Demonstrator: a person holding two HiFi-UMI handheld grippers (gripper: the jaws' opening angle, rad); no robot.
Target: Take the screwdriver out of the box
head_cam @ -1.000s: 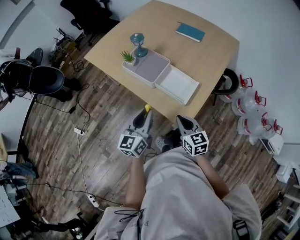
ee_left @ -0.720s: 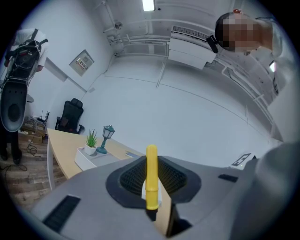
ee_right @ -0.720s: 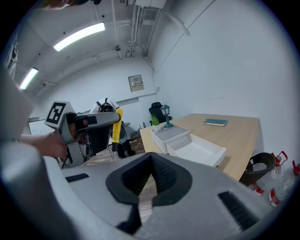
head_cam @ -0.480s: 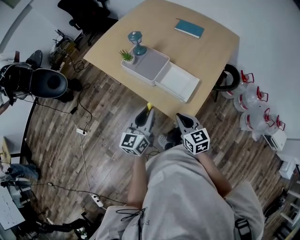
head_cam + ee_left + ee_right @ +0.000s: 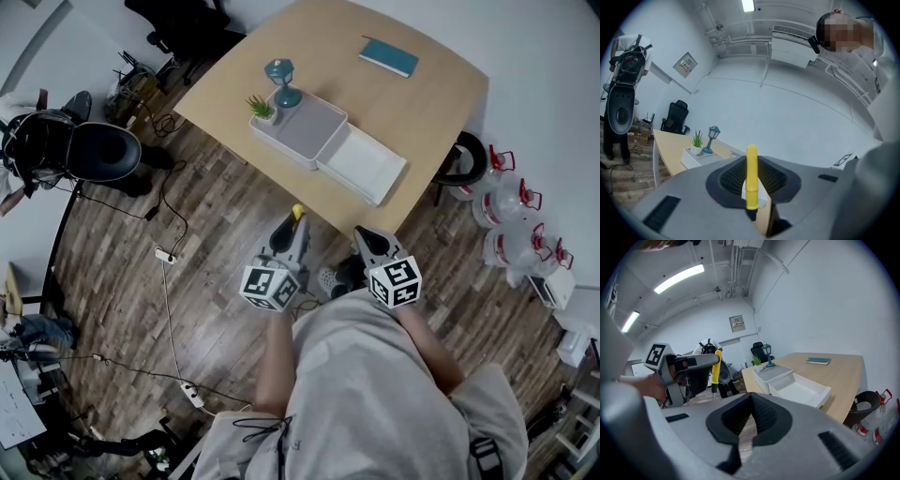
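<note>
The screwdriver (image 5: 297, 215) has a yellow handle and stands up between the jaws of my left gripper (image 5: 289, 236), which is shut on it. In the left gripper view the handle (image 5: 751, 176) runs upright across the pads. The right gripper view shows the same tool (image 5: 715, 364) held in the left gripper (image 5: 689, 365), off the table. The box (image 5: 328, 146) lies open on the wooden table (image 5: 412, 103), a grey half beside a white half; its white half (image 5: 799, 389) looks bare. My right gripper (image 5: 368, 242) hangs beside the left one, shut on nothing (image 5: 749, 417).
A small potted plant (image 5: 262, 109), a teal lamp (image 5: 280, 80) and a teal book (image 5: 388, 56) are on the table. A black chair (image 5: 89, 150), floor cables and a power strip (image 5: 165, 254) lie left; red-handled jugs (image 5: 511, 206) and a black bin (image 5: 459, 159) stand right.
Both grippers stay where they were, in front of the person's body, the left still holding the screwdriver. Only the head view has shifted slightly.
</note>
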